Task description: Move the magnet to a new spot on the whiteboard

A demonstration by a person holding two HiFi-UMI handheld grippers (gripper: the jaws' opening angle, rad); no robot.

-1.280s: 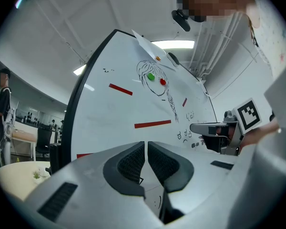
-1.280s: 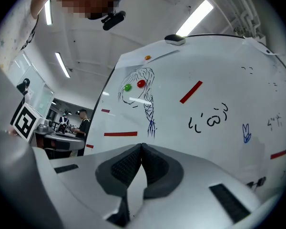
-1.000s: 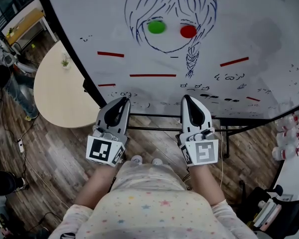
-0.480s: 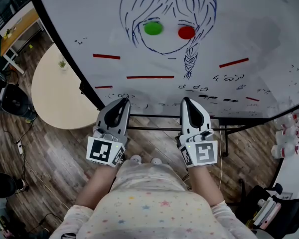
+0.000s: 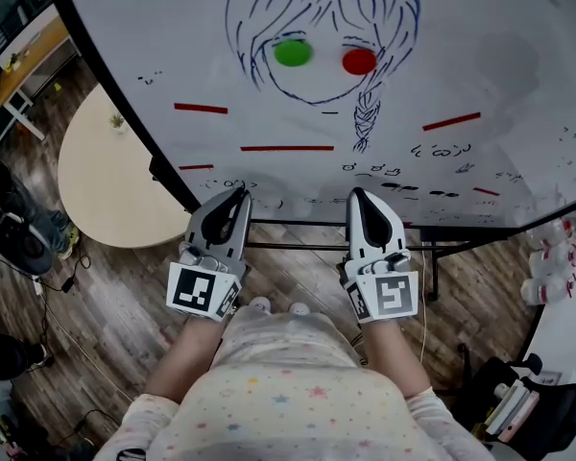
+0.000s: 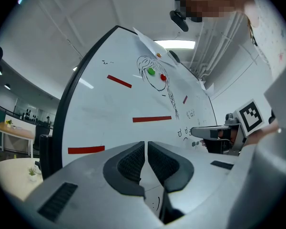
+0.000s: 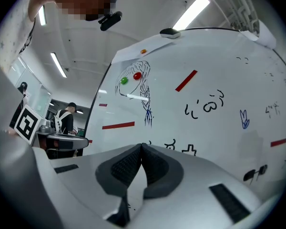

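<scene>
Left gripper (image 5: pixel 238 193) and right gripper (image 5: pixel 357 193), both closed empty, hang low before the whiteboard (image 5: pixel 499 46); green magnet (image 5: pixel 292 53) and red magnet (image 5: pixel 359 61) sit at 12 o'clock, so any grasp needs jaws opened across a rim.

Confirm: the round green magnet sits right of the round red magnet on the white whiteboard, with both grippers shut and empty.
Wrong side: the head view shows the round green magnet left of the round red magnet on the white whiteboard. The left gripper and right gripper are shut and empty.
</scene>
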